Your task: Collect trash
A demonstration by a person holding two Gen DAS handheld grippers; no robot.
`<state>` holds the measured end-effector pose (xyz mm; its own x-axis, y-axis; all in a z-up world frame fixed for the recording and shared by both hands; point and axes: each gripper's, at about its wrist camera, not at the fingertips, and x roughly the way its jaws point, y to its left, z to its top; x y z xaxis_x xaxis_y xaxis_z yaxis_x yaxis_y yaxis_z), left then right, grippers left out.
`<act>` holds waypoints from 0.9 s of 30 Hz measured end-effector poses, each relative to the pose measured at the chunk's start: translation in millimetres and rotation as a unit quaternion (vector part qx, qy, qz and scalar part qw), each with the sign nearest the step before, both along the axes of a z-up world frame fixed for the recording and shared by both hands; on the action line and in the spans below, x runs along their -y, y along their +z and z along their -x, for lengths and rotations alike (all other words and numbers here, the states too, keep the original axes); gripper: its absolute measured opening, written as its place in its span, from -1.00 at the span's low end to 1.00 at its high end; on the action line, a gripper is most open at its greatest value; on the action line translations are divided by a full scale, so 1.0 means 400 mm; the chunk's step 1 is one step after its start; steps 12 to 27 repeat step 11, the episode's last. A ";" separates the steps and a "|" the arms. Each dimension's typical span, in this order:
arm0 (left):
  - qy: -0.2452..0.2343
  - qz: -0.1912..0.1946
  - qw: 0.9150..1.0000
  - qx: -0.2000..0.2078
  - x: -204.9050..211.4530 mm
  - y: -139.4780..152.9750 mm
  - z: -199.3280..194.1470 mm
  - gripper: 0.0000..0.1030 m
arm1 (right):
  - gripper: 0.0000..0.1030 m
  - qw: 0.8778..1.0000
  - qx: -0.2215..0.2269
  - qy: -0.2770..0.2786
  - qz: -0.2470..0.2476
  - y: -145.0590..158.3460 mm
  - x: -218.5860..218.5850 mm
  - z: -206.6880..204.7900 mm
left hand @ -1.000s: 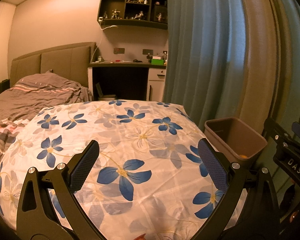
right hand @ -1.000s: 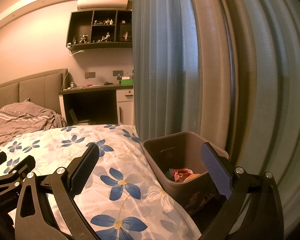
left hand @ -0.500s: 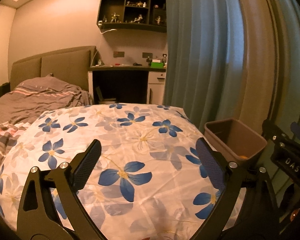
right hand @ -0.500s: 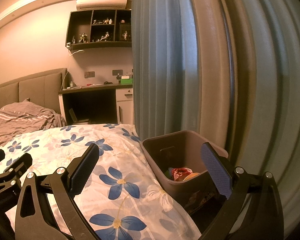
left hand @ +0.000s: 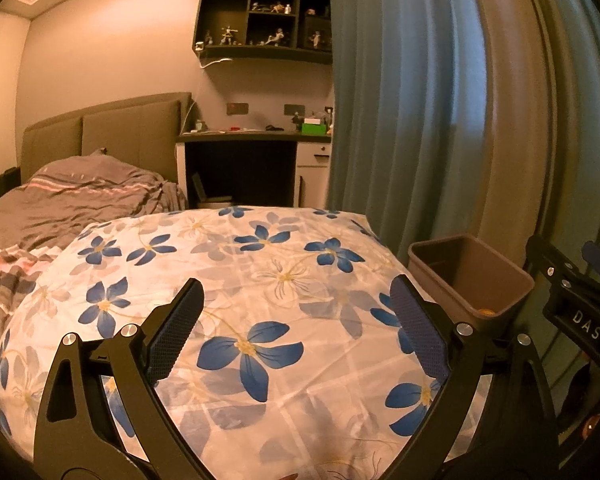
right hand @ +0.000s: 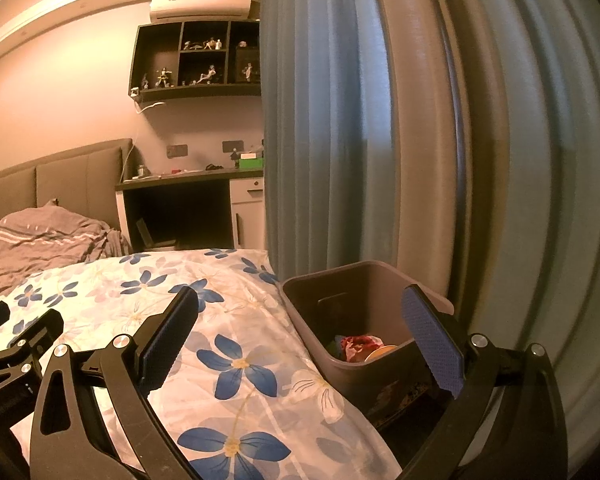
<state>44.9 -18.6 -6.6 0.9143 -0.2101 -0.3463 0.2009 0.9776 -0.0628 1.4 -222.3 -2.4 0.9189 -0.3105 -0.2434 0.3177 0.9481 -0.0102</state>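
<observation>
Brown plastic makes up the trash bin, which stands beside the bed, between the flowered quilt and the blue curtain. Inside it lie a crumpled red wrapper and a round orange-rimmed item, seen from the right wrist. The right claw hangs above the bin's near edge, jaws wide apart and empty. The left claw hovers over the quilt, also spread wide with nothing between its pads. Behind the bed stands a dark desk.
</observation>
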 end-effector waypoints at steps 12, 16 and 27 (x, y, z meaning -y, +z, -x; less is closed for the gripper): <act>0.006 -0.001 1.000 -0.010 -0.003 0.003 -0.006 0.88 | 0.89 1.000 0.003 -0.003 -0.002 0.005 0.000 0.004; 0.006 -0.001 1.000 -0.010 -0.003 0.003 -0.006 0.88 | 0.89 1.000 0.003 -0.003 -0.002 0.005 0.000 0.004; 0.006 -0.001 1.000 -0.010 -0.003 0.003 -0.006 0.88 | 0.89 1.000 0.003 -0.003 -0.002 0.005 0.000 0.004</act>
